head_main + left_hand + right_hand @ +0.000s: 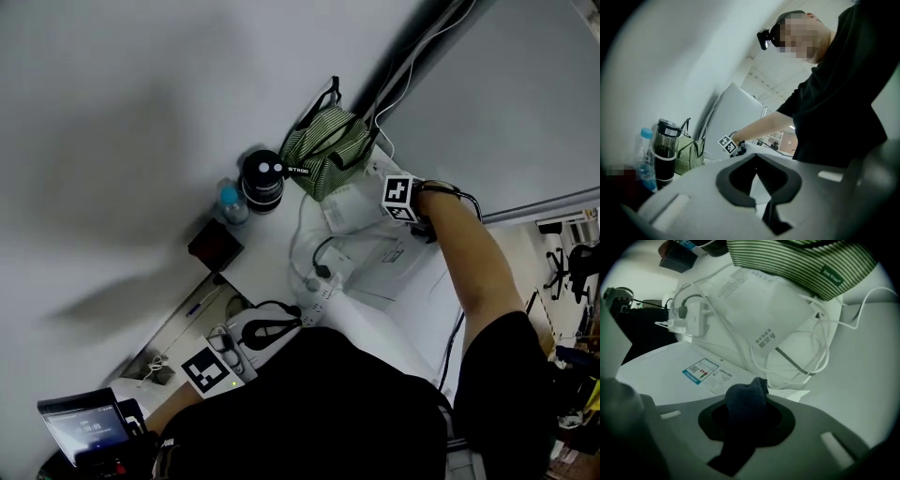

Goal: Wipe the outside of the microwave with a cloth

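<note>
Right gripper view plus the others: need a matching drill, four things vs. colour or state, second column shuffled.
Things:
1. cloth
2. bag
3. bottle cap
4. microwave

Colour or state:
A. green and white stripes
B. blue
C. dark, clamped in the fingers of the right gripper
D. white, with a printed label on top

Pairs: 1-C, 2-A, 3-B, 4-D
</note>
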Tool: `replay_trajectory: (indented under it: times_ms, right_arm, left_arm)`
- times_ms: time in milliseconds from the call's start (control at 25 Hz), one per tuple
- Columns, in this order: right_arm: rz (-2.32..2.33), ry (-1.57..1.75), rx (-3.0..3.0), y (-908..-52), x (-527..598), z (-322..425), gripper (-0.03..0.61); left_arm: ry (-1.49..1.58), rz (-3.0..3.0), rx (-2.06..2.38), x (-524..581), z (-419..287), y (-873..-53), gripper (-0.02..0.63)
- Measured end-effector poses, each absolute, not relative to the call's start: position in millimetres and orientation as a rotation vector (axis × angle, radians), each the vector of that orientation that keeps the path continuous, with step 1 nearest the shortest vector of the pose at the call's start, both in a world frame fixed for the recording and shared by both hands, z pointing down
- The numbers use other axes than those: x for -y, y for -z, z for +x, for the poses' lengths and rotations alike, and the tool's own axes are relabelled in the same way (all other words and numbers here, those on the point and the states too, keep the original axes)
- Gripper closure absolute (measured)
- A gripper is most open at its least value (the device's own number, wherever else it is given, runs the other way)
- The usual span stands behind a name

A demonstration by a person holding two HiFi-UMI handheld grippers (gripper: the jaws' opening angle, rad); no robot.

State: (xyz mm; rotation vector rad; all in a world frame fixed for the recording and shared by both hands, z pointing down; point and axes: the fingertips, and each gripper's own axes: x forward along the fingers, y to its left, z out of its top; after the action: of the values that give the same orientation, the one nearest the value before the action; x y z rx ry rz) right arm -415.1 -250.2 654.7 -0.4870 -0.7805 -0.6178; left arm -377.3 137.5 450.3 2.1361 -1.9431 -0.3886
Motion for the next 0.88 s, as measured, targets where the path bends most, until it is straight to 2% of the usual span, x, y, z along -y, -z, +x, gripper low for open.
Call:
replay_trajectory:
  times_ms: [400, 600, 760, 880]
  right_arm:
    - [-0.461, 0.605, 0.756, -699.5, 252.7, -414.1, 0.502]
    - [-0.652, 0.580, 0.914, -617.2, 208.4, -432.6, 0.500]
    - [-0.781, 0.614, 0.911, -533.4, 170.3, -414.3, 0.499]
    - [-0.778, 0.635, 0.813, -536.3, 168.1, -399.0, 0.499]
  left_arm:
    - [0.370, 2.059, 1.952, -155.4, -378.9, -460.9, 0.611]
    - [0.383, 2.107, 1.954, -150.3, -377.2, -449.6, 0.611]
    - [0.397, 2.181, 1.912, -141.4, -370.8, -442.4, 0.611]
    - [0.417, 2.196, 1.900, -139.1, -370.2, -439.7, 0.611]
